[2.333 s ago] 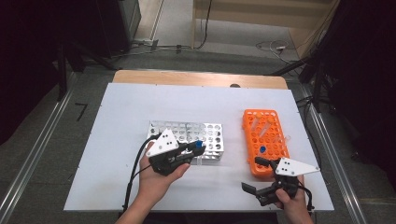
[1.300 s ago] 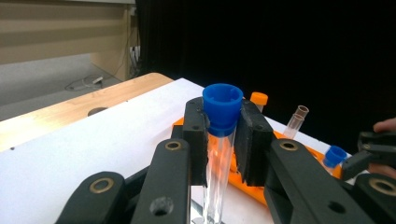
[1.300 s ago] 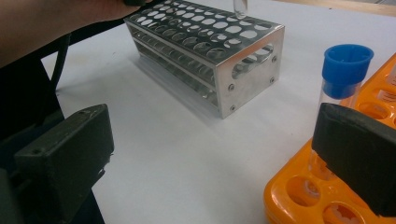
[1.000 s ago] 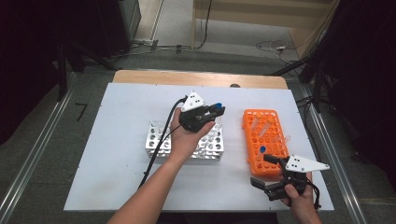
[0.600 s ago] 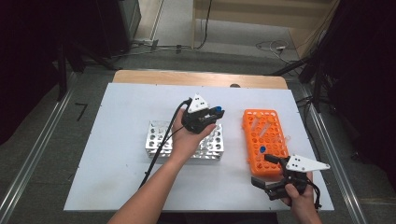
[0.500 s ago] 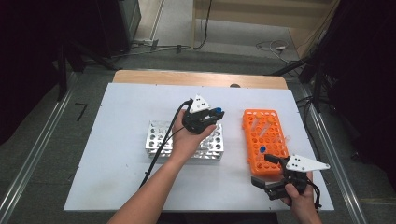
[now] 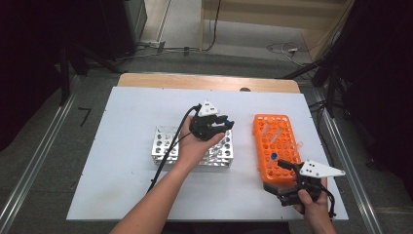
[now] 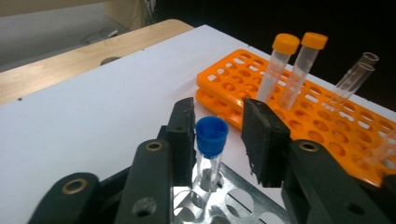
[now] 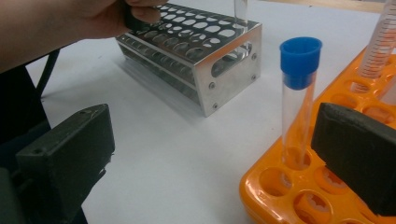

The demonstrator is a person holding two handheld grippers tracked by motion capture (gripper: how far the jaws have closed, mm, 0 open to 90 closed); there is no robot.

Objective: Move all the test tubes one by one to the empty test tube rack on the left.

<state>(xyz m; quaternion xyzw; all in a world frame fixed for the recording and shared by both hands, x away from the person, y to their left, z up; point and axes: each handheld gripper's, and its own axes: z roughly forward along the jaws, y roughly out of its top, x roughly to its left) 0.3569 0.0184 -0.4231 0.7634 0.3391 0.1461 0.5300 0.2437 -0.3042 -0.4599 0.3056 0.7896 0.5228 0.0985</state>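
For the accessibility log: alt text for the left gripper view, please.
A blue-capped tube stands in a metal rack between the left tongs, whose jaws have just been opening and stand apart from its cap. Behind, an orange rack on the white table holds two orange-capped tubes and clear uncapped ones.

Blue-capped clear tube [image 8: 210, 149] upright in corner hole of metal rack [image 8: 233, 205].

Both grippers, left gripper [image 7: 221, 124] and right gripper [image 7: 285, 178], are black with brass-ringed pivots, blocky fingers [image 8: 183, 133], white three-cornered top plates and trailing black cables; forearms bare.
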